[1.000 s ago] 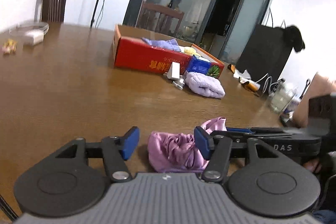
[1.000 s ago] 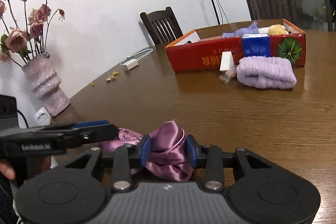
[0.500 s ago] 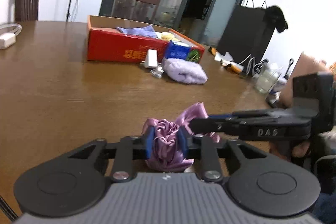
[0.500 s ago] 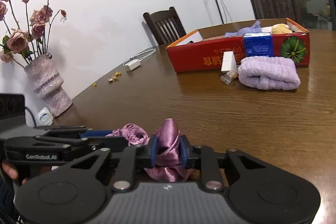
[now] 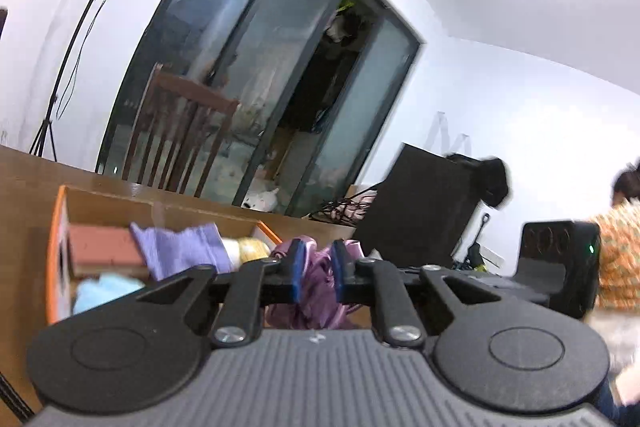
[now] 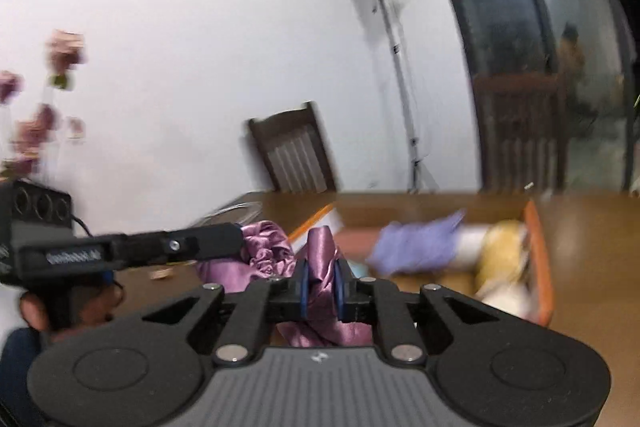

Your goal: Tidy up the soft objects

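- My left gripper (image 5: 316, 277): jaws have just been closing, now clamped on the purple satin cloth (image 5: 318, 291), fabric bunched between the blue pads (image 5: 297, 275)
- My right gripper (image 6: 320, 285): jaws have just been closing too, pinched tight on another fold of the same cloth (image 6: 320, 251), satin sticks up above the pads and hangs below them
- So the cloth is held by both grippers at once, clear of the counter (image 6: 580, 223), in front of the cardboard box (image 6: 540, 251)
- Right view: my left gripper (image 6: 236, 239) comes in from the left side, its tip at the ruffled part of the cloth, my hand (image 6: 68, 301) wrapped on its handle
- Left view: my right gripper's body (image 5: 560, 263) sits at the right edge, green light on it
- Box is open-topped, orange rim; inside: a lavender cloth (image 5: 180, 251), a yellowish soft item (image 5: 252, 249), something light blue (image 5: 104, 289) near the front wall; can't tell more, motion blur
- Behind the counter: two wooden chairs (image 6: 296, 151), a light stand (image 6: 396, 67), glass sliding doors (image 5: 260, 87)
- Dried pink flowers (image 6: 40, 107) at far left of the right view, heavily blurred
- Both frames smeared, fine detail unreadable
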